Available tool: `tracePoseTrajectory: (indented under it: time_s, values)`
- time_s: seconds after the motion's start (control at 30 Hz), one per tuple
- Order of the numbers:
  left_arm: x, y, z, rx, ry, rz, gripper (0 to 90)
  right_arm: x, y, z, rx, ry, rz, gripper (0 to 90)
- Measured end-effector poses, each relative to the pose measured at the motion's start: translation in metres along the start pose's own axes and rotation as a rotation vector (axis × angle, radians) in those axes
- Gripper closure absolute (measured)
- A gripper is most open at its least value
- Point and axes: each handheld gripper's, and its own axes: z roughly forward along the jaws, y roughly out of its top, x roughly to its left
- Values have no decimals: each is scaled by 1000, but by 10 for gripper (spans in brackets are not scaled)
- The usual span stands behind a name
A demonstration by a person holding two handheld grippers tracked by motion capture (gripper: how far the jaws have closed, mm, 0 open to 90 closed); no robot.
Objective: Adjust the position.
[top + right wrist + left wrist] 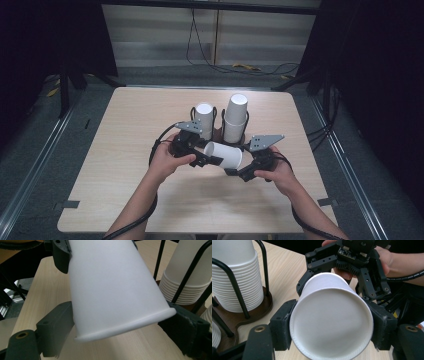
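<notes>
On a pale wooden surface point(125, 150), just in front of the wire cup rack point(220, 132), both tongs clamp one white paper cup point(223, 155) held sideways, apparently mid-handover, destination undecided.

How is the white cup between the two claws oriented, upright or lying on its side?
On its side. The cup lies level above the table, its closed base toward the left claw and its rim toward the right claw.

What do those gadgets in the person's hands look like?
Each hand-held gripper, left and right, is matte black, blocky and bolted, with two thick jaws. A grey three-cornered plate tops each, and a black cable trails back along the bare forearm.
</notes>
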Motion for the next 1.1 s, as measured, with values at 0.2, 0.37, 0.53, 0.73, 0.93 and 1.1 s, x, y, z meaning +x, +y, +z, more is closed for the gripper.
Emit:
tracePoseTrajectory:
  time_s: [0.2, 0.37, 0.53, 0.73, 0.93, 1.1]
  values:
    - [0, 0, -1, -3, -1, 4, 325, 0, -1, 1, -6, 5, 0, 128]
    - [0, 0, 0, -12, -17, 1, 324, 1, -2, 2, -5, 1, -15, 139]
    - [1, -2, 0, -16, -23, -1, 324, 1, -1, 0, -1, -2, -22, 182]
    - [0, -3, 1, 18, -21, 24, 318, 1, 1, -1, 40, 1, -35, 194]
    - [-2, -4, 4, 101, 44, 78, 233, -1, 2, -2, 85, -1, -22, 196]
    - [-1, -6, 3, 158, 96, 90, 163, -3, 3, -4, 134, -17, -23, 197]
